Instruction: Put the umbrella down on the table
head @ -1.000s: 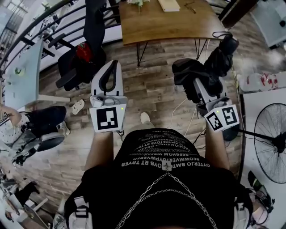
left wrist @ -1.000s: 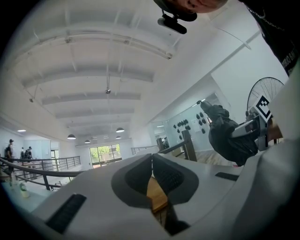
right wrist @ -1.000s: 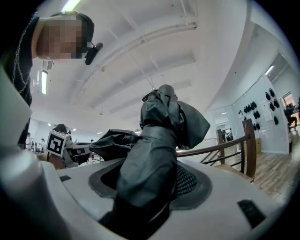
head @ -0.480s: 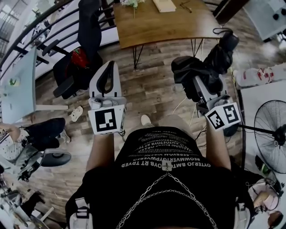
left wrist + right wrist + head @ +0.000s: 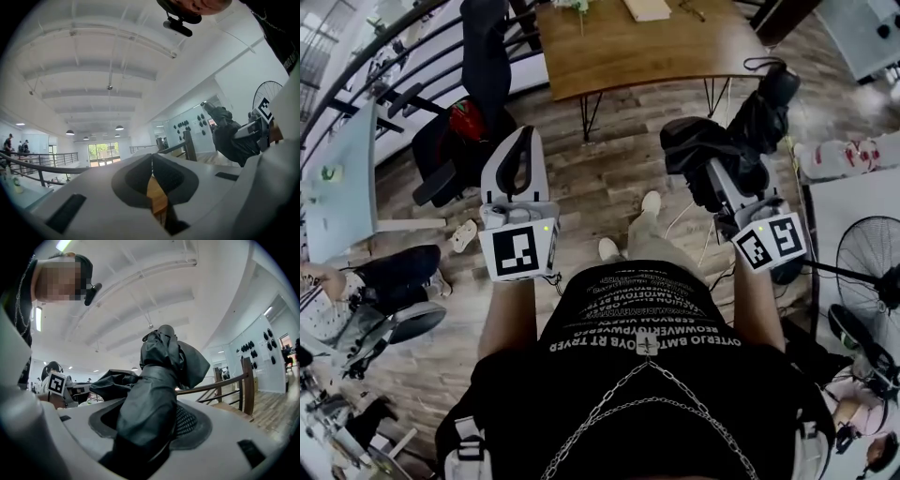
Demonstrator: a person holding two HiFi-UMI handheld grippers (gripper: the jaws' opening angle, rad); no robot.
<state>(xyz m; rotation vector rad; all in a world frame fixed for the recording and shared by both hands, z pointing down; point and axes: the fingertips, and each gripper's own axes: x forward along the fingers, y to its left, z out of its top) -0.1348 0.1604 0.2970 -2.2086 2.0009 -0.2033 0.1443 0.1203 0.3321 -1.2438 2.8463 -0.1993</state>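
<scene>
Head view: bench [image 5: 666,52] far side was cut off by top edge; things on it were clipped, too little shown to name. Fan [image 5: 872,281] was cut by right edge. Right gripper [image 5: 727,169] fingers [image 5: 724,187] lay largely buried under umbrella [image 5: 703,155] cloth.
Right gripper view: umbrella's lower end was hidden deep between fingers; left pad mostly covered by cloth.
Left gripper [image 5: 152,161] view: bench showed only as wood sliver through gap low between fingers; rest was blocked by gripper body.
</scene>
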